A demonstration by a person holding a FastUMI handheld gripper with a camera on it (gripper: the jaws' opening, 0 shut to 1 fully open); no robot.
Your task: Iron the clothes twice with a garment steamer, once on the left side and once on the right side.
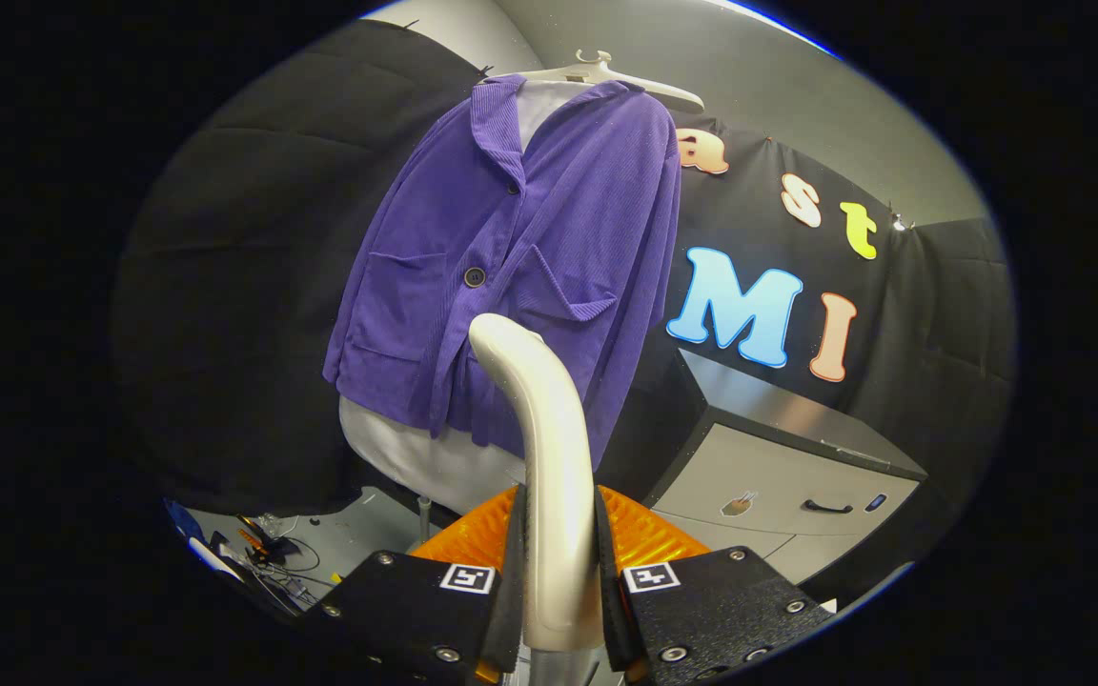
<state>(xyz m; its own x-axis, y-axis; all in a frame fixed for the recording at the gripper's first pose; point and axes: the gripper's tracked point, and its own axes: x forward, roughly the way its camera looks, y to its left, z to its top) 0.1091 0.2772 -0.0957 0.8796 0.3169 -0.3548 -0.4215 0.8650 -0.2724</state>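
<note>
A purple corduroy jacket (511,257) hangs on a white hanger (606,76) over a white shirt (435,457), straight ahead of the fingers. My gripper (559,581) is shut on the cream handle of the garment steamer (549,448). The steamer rises from between the fingers and curves toward the jacket's lower front, its head near the hem between the two pockets. I cannot tell if the head touches the cloth.
A grey cabinet (787,476) with a dark handle stands to the right of the jacket. A cluttered surface with cables and small tools (273,553) lies low on the left. Black cloth walls close in behind.
</note>
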